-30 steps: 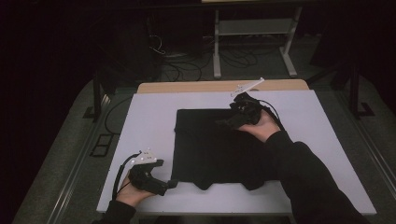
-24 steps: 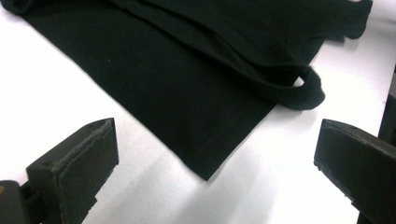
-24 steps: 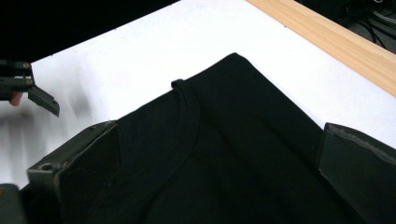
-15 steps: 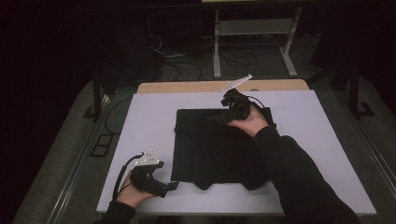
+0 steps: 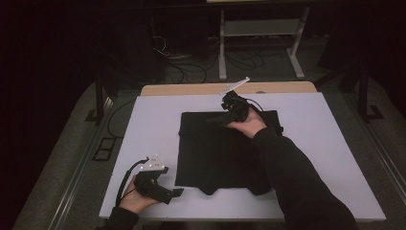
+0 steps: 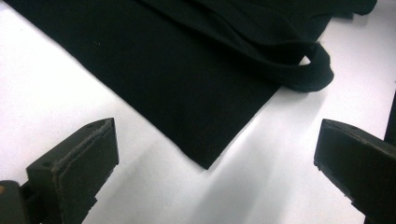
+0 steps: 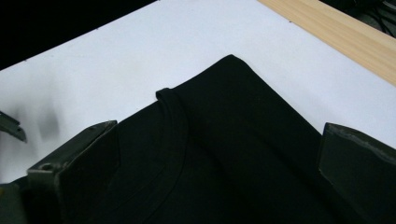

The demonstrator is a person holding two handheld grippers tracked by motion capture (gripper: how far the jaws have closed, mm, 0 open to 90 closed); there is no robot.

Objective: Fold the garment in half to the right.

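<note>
A black garment (image 5: pixel 220 153) lies folded flat on the white table top (image 5: pixel 143 124). My right gripper (image 5: pixel 216 120) hovers over its far edge, jaws wide open; the right gripper view looks down on the cloth (image 7: pixel 224 154) and its collar seam (image 7: pixel 173 121) between the open jaws (image 7: pixel 219 133). My left gripper (image 5: pixel 173 194) rests at the table's near left, just off the garment's near left corner. Its jaws (image 6: pixel 217 135) stand open around that corner (image 6: pixel 187 70), not touching it. A rolled sleeve edge (image 6: pixel 313 74) sticks out beyond.
A wooden strip (image 5: pixel 230 88) runs along the table's far edge. Beyond it, on the dark floor, stand a metal frame (image 5: pixel 261 28) and loose cables (image 5: pixel 182 67). White table surface lies bare to the left and right of the garment.
My right hand and gripper have moved left along the garment's far edge, from near the far right corner toward its middle. The left gripper has stayed put.
</note>
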